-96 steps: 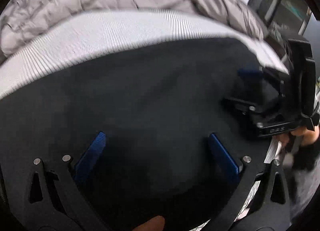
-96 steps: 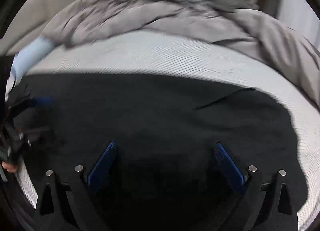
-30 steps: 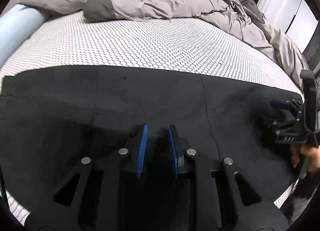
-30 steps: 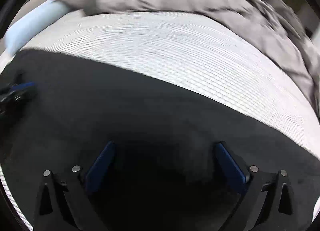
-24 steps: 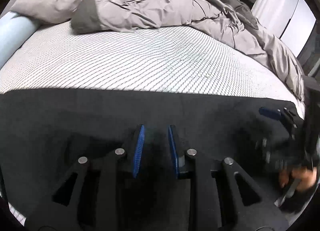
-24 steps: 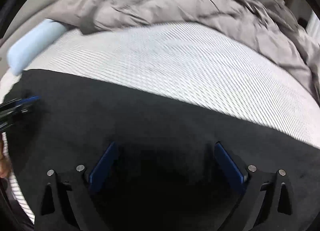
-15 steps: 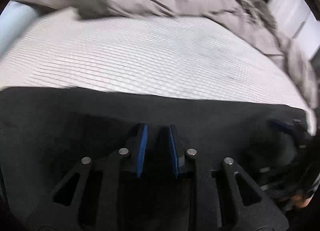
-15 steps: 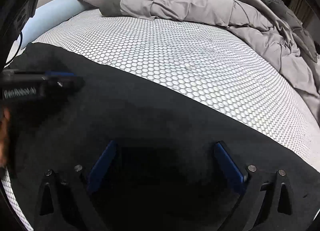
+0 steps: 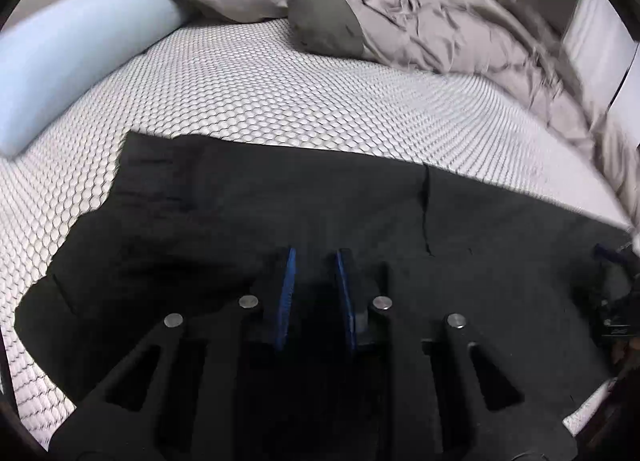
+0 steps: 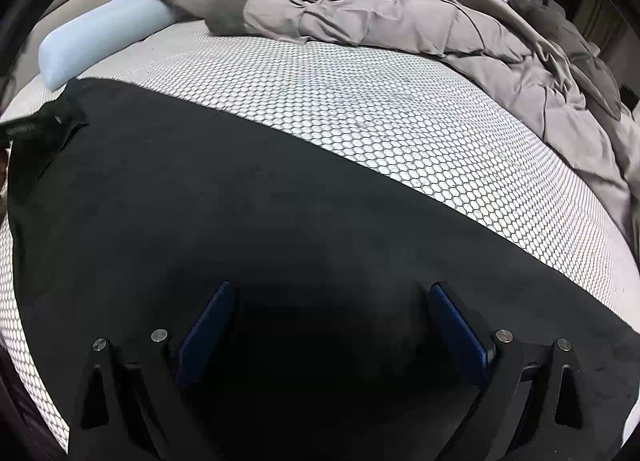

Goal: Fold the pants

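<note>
Black pants [image 9: 280, 197] lie spread across a white honeycomb-patterned mattress [image 9: 280, 93]. My left gripper [image 9: 314, 257] sits low on the cloth near the pants' left end. Its blue pads [image 9: 287, 293] stand a narrow gap apart and are closing, with dark fabric between them and a fold bunched at the left finger. In the right wrist view the pants [image 10: 200, 201] fill the foreground, and my right gripper [image 10: 332, 293] hangs open and wide over them, holding nothing. The left gripper [image 10: 24, 127] shows at that view's far left edge, at the pants' corner.
A crumpled grey duvet [image 10: 380, 9] is heaped along the far side of the mattress, with a grey pillow [image 9: 324, 21]. A pale blue bolster [image 9: 68, 61] lies at the far left. White mattress surface [image 10: 360, 109] shows between the pants and the duvet.
The left gripper has moved sideways along the pants; their left end and the blue bolster now show in its view. Its pads stay close together. The right gripper stays open over the cloth.
</note>
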Demonstrator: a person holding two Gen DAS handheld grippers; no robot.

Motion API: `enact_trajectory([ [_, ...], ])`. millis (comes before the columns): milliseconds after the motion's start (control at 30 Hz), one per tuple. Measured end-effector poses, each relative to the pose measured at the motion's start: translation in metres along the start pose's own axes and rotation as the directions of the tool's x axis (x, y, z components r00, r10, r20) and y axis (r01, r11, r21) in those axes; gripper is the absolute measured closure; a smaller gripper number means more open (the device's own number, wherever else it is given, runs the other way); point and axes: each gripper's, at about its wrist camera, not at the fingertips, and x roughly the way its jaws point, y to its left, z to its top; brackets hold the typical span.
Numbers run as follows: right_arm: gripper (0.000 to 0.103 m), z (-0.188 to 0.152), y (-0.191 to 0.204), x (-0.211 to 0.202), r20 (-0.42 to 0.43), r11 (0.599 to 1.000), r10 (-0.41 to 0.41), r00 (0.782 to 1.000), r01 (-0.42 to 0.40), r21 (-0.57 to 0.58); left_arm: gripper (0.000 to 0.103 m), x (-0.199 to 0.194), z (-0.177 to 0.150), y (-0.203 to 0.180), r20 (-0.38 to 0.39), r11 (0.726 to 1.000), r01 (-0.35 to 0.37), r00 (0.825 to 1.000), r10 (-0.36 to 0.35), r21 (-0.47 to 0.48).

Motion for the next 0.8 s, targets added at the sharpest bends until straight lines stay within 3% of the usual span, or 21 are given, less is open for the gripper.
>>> enact_trajectory([
  [100,0.004,-0.001,-0.005,0.001,-0.01,1.0,-0.001,1.0,0.002,0.025,0.087,-0.015,-0.001,0.023,0.036,0.996,-0.083,0.996,0.084,-0.045],
  [167,0.004,-0.001,-0.008,0.002,-0.012,0.999,0.0,1.0,0.0,0.038,0.087,-0.024,-0.005,0.034,0.033,0.995,-0.078,0.996,0.08,-0.069],
  [300,0.004,-0.001,-0.002,-0.005,0.01,0.999,0.027,1.0,-0.028,0.026,0.087,-0.053,-0.023,0.014,0.096,0.995,-0.092,0.992,0.087,0.046],
  [400,0.004,0.001,0.009,-0.01,0.03,0.995,0.096,0.995,-0.097,0.012,0.087,-0.05,-0.04,-0.004,0.055,0.982,-0.118,0.992,0.111,0.15],
  [467,0.004,0.001,0.016,-0.01,0.024,0.991,0.13,0.991,-0.13,-0.004,0.086,-0.042,-0.042,0.006,0.037,0.974,-0.174,0.985,0.17,0.148],
  [533,0.004,-0.002,0.023,-0.006,0.004,0.994,0.103,0.995,-0.103,-0.036,0.087,-0.045,-0.041,0.024,0.043,0.977,-0.195,0.981,0.191,0.088],
  [700,0.004,-0.013,-0.001,-0.003,-0.041,0.998,0.059,0.997,-0.059,-0.003,0.087,-0.071,-0.045,0.034,0.103,0.978,-0.206,0.974,0.202,0.028],
  [800,0.004,-0.027,-0.019,-0.022,-0.006,0.998,0.063,0.998,-0.063,0.031,0.086,-0.095,-0.047,0.005,0.154,0.993,-0.118,0.982,0.113,0.024],
])
